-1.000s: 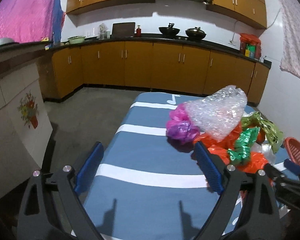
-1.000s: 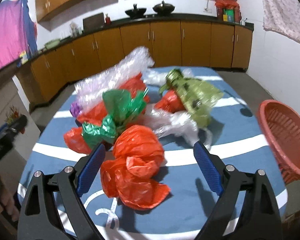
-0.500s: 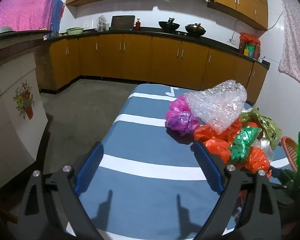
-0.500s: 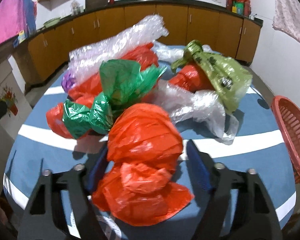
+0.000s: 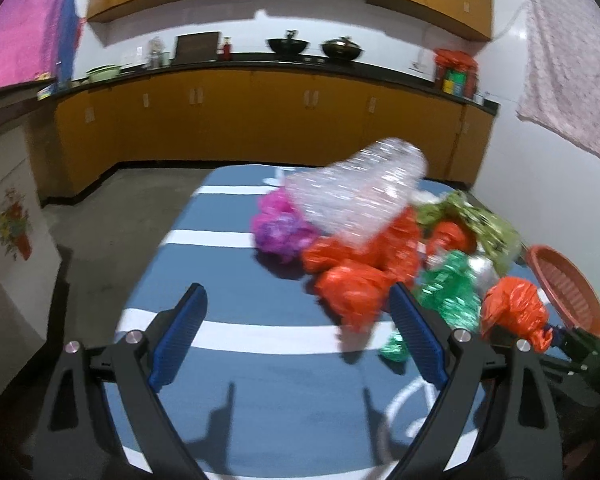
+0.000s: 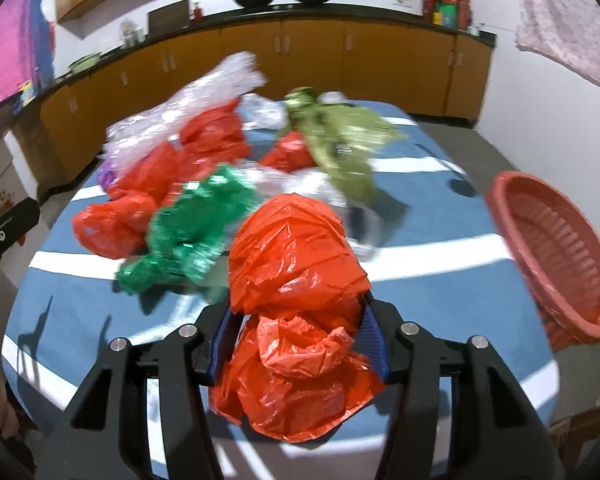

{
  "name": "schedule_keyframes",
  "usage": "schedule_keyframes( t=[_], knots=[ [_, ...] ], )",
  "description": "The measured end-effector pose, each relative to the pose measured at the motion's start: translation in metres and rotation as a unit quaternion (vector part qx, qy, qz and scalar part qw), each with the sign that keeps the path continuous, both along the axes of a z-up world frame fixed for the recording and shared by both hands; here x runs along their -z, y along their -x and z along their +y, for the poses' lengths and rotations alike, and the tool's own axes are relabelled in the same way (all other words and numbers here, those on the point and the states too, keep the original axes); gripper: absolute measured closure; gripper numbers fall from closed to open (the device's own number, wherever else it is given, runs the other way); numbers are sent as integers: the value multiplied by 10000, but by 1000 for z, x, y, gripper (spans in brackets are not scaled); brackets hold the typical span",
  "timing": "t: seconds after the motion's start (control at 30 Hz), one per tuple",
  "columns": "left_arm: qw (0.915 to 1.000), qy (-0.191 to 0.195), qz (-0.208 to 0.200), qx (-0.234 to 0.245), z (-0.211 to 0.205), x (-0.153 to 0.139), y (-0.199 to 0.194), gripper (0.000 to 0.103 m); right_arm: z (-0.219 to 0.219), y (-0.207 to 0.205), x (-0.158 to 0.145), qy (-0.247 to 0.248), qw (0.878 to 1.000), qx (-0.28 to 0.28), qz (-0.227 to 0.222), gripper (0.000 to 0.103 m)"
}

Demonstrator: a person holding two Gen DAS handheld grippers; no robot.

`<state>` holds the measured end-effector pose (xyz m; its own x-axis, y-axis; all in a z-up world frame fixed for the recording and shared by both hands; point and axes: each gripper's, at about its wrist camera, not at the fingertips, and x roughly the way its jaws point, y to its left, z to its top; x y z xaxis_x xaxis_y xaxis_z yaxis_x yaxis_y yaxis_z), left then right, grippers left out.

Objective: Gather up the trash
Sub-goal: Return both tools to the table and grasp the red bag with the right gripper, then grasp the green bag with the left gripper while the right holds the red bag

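My right gripper (image 6: 298, 340) is shut on a crumpled orange plastic bag (image 6: 296, 256) and holds it just above the blue striped table (image 6: 440, 252); the bag also shows in the left wrist view (image 5: 514, 312). A pile of bags lies beyond: green (image 6: 196, 224), orange (image 6: 204, 140), olive (image 6: 340, 140), clear bubble wrap (image 5: 360, 196) and pink-purple (image 5: 280, 228). A red basket (image 6: 556, 248) stands at the table's right edge. My left gripper (image 5: 298, 340) is open and empty over the table's near left part.
Orange kitchen cabinets (image 5: 260, 120) with a dark counter run along the back wall. A white cabinet with a flower sticker (image 5: 10, 224) stands to the left. The floor (image 5: 112, 216) lies between table and cabinets.
My right gripper has closed on the orange bag and lifted it off the table. My left gripper has swung right, toward the pile.
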<state>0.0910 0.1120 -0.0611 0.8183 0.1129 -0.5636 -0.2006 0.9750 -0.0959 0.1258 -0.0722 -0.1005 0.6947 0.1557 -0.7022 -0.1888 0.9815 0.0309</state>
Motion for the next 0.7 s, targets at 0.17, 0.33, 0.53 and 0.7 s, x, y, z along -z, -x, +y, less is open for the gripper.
schedule_keyframes(
  t=[0.17,0.33,0.53,0.7],
  knots=[
    [9983,-107,100,559,-36,8,-9,13,-43,1,-5,56,9987,509,-80,49],
    [9938,-281,218,1054,-70,15,-26,13,-71,-6,-9,-65,9962,862,-66,49],
    [9882,-409,547,1374,-99,29,-56,20,-86,-11,-6,-177,9946,1018,-10,49],
    [9876,-360,778,1317,-102,39,-76,25,-92,-11,-1,-192,9943,1047,45,49]
  ],
)
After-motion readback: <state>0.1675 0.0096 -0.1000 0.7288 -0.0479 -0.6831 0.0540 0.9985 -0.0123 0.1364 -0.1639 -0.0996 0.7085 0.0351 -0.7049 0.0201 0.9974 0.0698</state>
